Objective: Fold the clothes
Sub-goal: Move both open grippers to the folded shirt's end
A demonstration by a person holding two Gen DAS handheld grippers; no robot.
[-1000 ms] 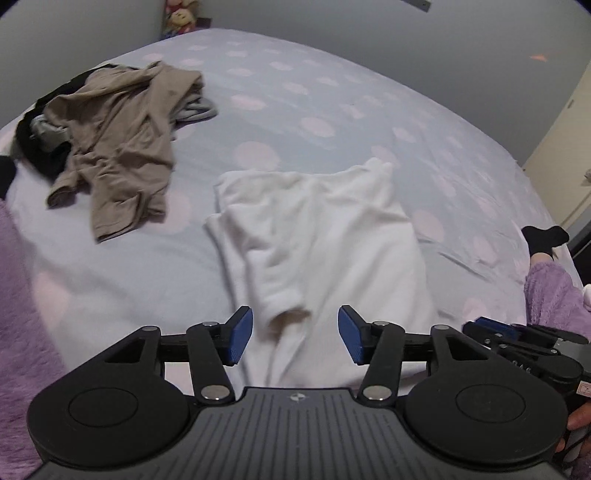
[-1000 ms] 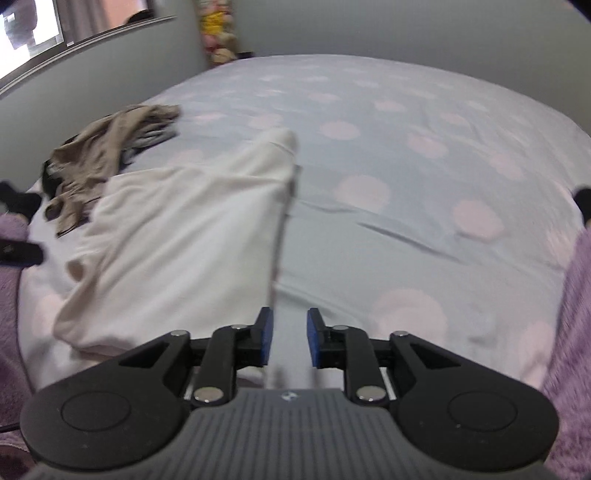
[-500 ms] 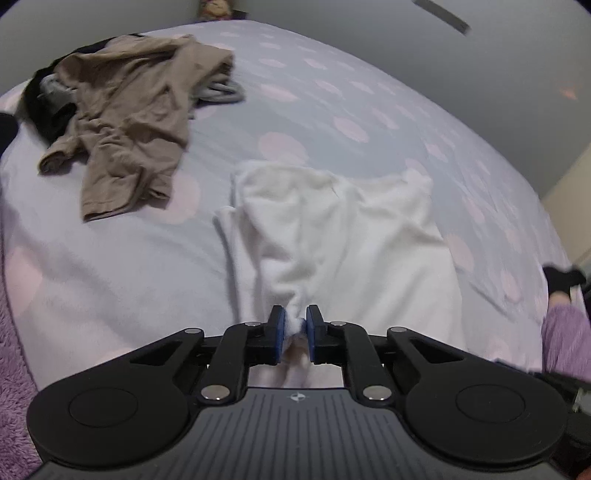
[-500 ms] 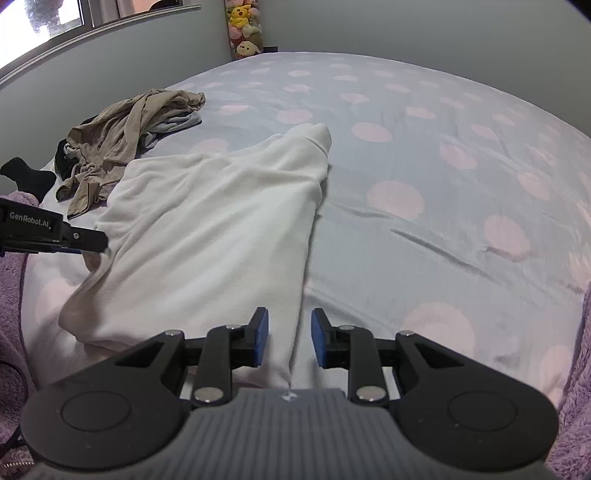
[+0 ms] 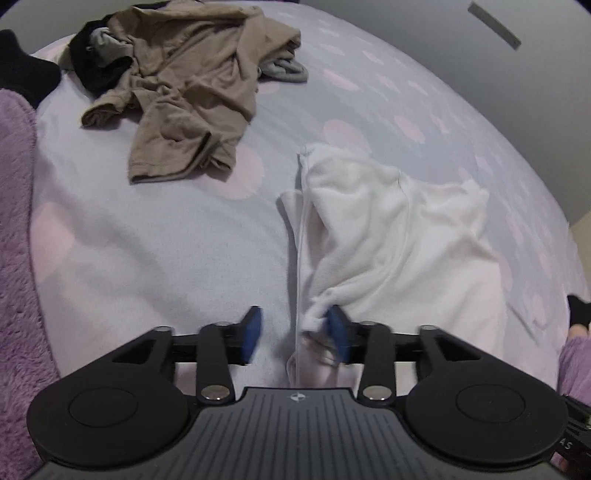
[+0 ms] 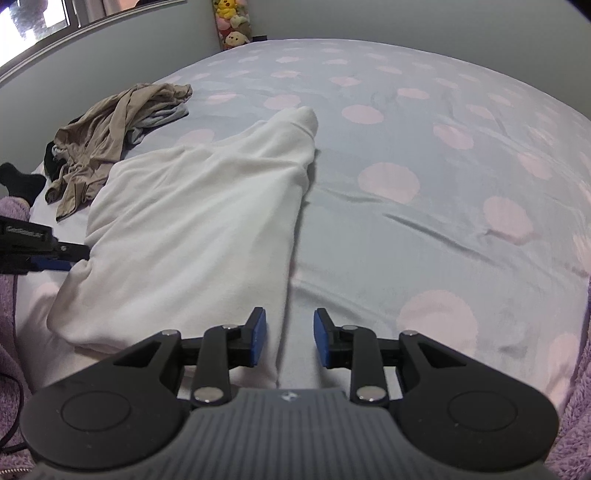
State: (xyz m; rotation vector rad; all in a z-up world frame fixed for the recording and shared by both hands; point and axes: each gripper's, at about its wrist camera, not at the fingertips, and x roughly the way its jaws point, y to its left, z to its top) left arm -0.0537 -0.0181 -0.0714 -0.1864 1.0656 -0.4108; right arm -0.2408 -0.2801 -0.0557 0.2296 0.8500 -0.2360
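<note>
**White garment spread on the dotted bed, both grippers parting**

White garment (image 5: 399,236) lies rumpled on the pale sheet with pink dots (image 5: 155,258), seen first from the left wrist. Its near corner is bunched into a small tuft that sits against the inner face of the right-hand blue pad (image 5: 338,332) of the left gripper (image 5: 295,332). The other pad stands clear of the cloth, with bare sheet showing in the gap — the jaws are opening, and the tuft is between them but not pinched. A thin hem edge runs down from the garment toward the gripper body. Farther up the bed, well apart from the white piece, a tan garment (image 5: 184,92) lies crumpled over some black and grey clothing. Purple fleece (image 5: 14,258) fills the left edge of this view.

From the right wrist, the white garment (image 6: 199,229) stretches from the near left toward the middle of the bed, its far end tapering to a rounded tip. The right gripper (image 6: 289,338) hovers at the garment's near right edge. Its jaws are opening too; the cloth's edge reaches into the gap, yet neither pad presses on it. At the left border the left gripper (image 6: 62,258) meets the garment's side. The tan garment (image 6: 110,133) lies beyond, near the bed's left side, and plush toys (image 6: 232,22) are stacked in the far corner.
</note>
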